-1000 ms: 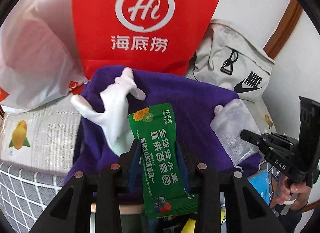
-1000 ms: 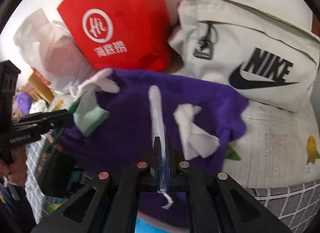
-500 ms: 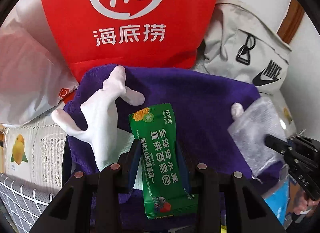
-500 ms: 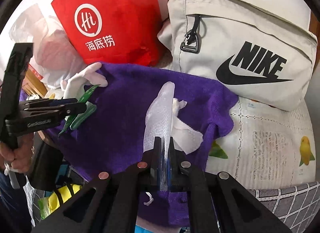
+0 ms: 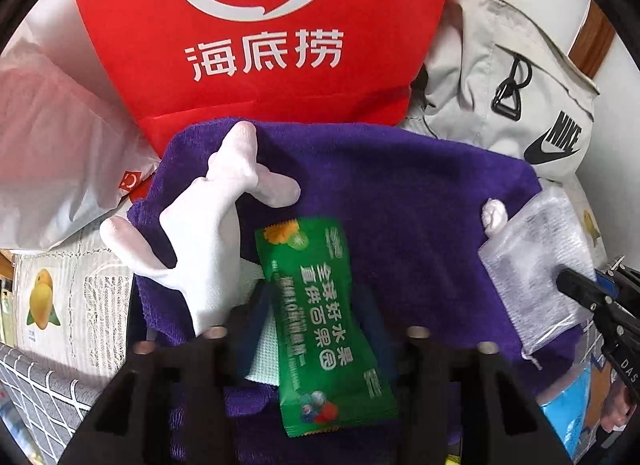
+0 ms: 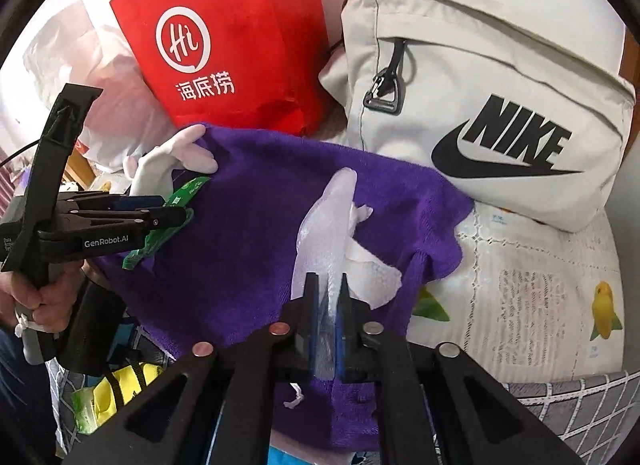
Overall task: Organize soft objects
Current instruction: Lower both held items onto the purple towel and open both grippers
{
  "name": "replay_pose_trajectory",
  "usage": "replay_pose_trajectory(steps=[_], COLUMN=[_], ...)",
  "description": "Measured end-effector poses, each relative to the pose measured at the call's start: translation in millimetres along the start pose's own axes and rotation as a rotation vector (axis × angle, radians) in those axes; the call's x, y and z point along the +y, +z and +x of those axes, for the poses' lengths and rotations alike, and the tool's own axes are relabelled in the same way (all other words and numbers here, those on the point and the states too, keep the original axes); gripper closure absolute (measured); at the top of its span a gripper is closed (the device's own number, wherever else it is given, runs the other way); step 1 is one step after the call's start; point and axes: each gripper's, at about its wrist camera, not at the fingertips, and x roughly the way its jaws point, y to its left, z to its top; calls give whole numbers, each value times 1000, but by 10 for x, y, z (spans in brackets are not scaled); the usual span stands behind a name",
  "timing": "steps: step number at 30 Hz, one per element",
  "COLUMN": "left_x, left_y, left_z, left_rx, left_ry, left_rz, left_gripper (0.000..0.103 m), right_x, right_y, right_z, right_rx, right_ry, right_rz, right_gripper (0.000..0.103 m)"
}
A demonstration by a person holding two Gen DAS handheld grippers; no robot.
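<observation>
Now the green snack packet (image 5: 324, 317) lies on the purple towel (image 5: 400, 201) between the left gripper's (image 5: 316, 305) fingers, which have just been opening. Likewise, the right gripper's (image 6: 326, 293) fingers, just loosened, flank the clear pouch (image 6: 324, 233).

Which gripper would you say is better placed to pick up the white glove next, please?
Probably the left gripper: the white glove lies beside it; the right gripper sits across the purple towel.
</observation>
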Motion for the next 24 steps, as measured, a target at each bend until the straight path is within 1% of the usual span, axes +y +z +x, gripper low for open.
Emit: replay_pose_trajectory(steps=[1,3,4,9,13,14,17,22,24], left_x=[10,31,38,88,134,131,128,54,59], left_y=[-5,-5,-10,-91,-271,-296,-473,-830,-969], left_z=[-48,-110,-154,-374,-612,-671,-836,-1132,-1268], left_rx=[-10,-18,-24,-44,-60,-54,-68,-97,-106], left_ry=[-2,-8,-9,-11,-17,-6,-22,-54,-53], left_rz=[-6,-12,-14,-23,-27,-24,-18,21,34], left_gripper=[46,44,44,44,44,44,44,44,44], right_x=[4,19,30,104,189,214,309,473,552], right_y=[2,-2,-6,-38,-113,-145,-261,-474,-578], right_z=[-17,-66,-94,-255,-416,-463,-620,-873,-996], right_rx=[-4,-16,-25,-48,-69,-74,-95,-122,-136], right_ry=[-4,-26,-37,-48,-55,-54,-48,-37,-18], right_rz=[-5,-17,-23,-31,-32,-32,-31,-29,-24], right_gripper=[82,61,60,60,59,58,52,52,51])
